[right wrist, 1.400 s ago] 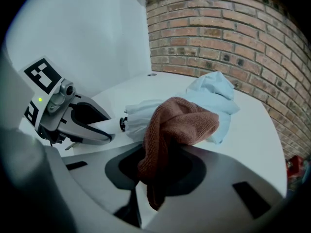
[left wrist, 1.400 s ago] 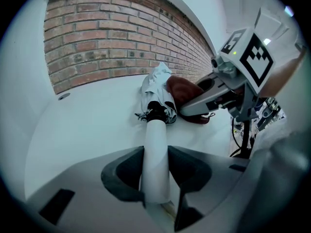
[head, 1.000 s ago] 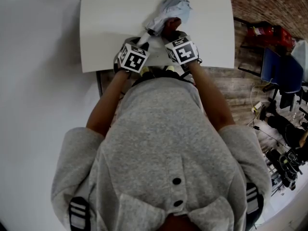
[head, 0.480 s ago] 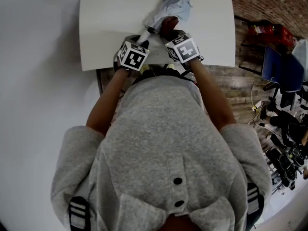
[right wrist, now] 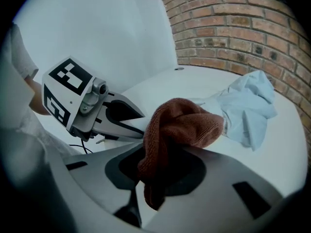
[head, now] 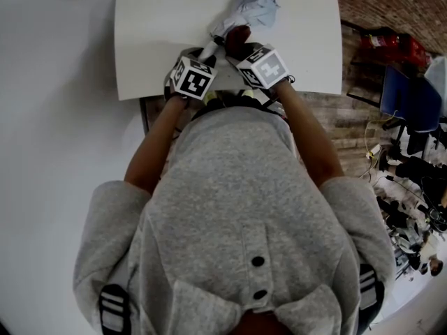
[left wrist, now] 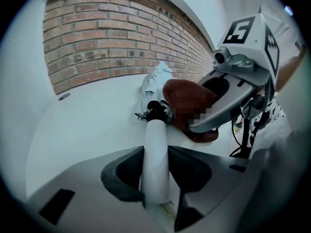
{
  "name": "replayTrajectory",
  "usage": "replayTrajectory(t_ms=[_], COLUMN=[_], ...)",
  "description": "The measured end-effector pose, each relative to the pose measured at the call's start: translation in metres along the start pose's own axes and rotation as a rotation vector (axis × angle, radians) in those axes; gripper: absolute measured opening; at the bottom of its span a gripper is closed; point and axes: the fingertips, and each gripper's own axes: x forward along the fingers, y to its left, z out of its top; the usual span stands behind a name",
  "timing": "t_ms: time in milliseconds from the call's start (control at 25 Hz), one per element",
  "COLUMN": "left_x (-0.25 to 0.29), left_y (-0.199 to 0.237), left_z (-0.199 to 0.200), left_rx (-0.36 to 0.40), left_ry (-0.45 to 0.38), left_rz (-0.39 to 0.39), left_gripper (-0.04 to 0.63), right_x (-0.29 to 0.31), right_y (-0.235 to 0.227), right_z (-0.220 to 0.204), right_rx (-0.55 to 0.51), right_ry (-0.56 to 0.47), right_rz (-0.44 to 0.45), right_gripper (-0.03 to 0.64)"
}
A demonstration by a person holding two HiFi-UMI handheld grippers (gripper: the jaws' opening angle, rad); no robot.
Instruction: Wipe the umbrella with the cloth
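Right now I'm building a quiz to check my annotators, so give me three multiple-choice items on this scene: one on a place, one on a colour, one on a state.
1. Where does the umbrella rest?
A. on the floor
B. on the white table
C. on a chair

2. What colour is the cloth?
A. reddish-brown
B. yellow
C. green

3. What is the left gripper doing?
A. open, empty
B. shut on the cloth
C. shut on the umbrella's handle

Answers:
1 B: the head view shows the folded canopy on the tabletop.
2 A: it shows between the right gripper's jaws.
3 C: its jaws press the white handle from both sides.
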Motion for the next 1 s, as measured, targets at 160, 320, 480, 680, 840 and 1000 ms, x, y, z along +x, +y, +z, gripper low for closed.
replayTrajectory(t_ms=[160,320,480,680,840,1000], left_x=[0.0,0.002,0.0,0.001,0.002,0.003], left_y=[0.001,0.001,0.0,0.001,0.001,0.0], left_z=[0.0,0.0,0.002,0.0,0.001,-0.001], left_rx=[0.001,0.002,0.004,0.006,0.003,0.001], left_ry=[-0.004,-0.004,-0.002,-0.004,-0.005,-0.001], left_rz=[0.004,0.003,0.002,0.004,0.002,-0.001], left_gripper=[0.155,0.155,0.155,0.155,0.155,0.155], right_x=[-0.003,0.001,-0.007,-0.013,-0.017,-0.018], right_y=[0.009,0.02,0.042,0.043,0.023,-0.005], right_z=[0.005,0.003,0.016,0.037,0.048,0.055], right_rx=[-0.006,-0.036,-0.098,-0.138,-0.14,-0.116], right_ry=[0.004,0.023,0.027,-0.009,-0.022,-0.032], right_rz=[0.031,0.104,0.201,0.207,0.166,0.103], right_gripper=[0.098,0.097,0.098,0.098,0.098,0.098])
